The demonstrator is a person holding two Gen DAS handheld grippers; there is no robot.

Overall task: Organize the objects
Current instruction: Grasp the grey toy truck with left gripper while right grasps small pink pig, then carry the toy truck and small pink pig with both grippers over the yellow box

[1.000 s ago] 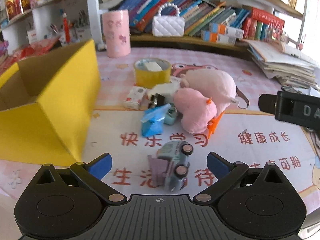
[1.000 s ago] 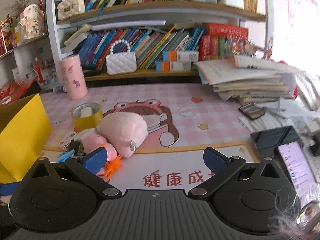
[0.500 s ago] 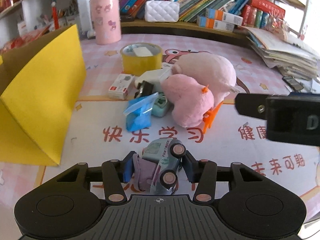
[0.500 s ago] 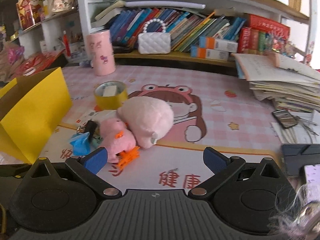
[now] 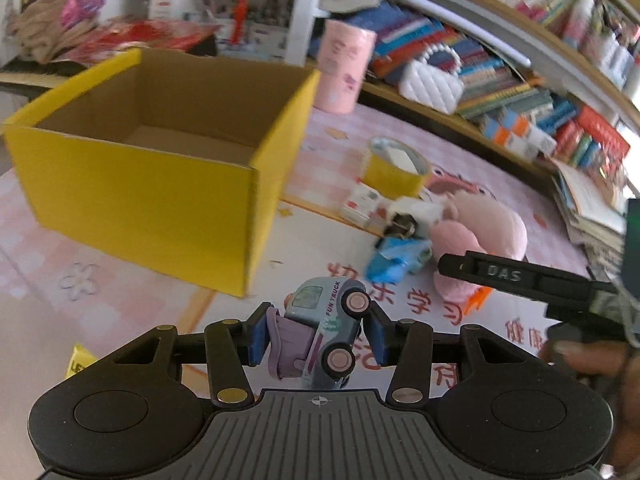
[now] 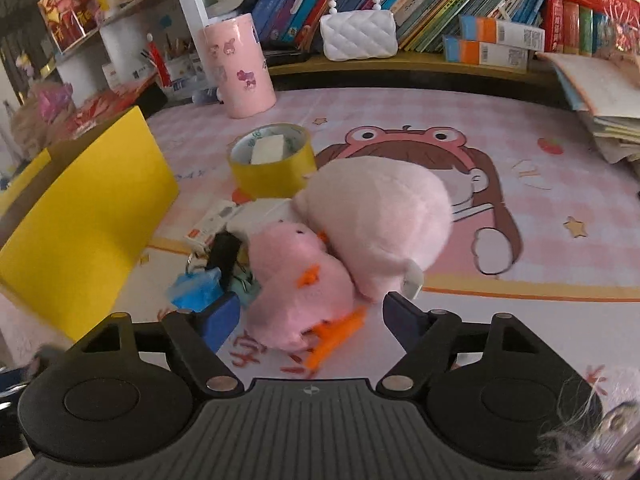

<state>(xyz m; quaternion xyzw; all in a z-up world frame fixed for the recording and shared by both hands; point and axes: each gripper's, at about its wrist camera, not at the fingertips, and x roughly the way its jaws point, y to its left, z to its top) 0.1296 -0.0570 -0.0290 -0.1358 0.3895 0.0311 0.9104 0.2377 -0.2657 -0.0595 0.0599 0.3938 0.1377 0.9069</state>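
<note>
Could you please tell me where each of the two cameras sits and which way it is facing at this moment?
Left wrist: sits on the left hand-held gripper, looking down past its fingers, shut on the toy truck, toward the yellow box; the right hand-held gripper and a person's fingers show at right.
Right wrist: sits on the right hand-held gripper, looking down at the pink plush between its closing jaws; only its own fingers show.
Shared: box, yellow tape roll, both plushes, pink cup.
</note>
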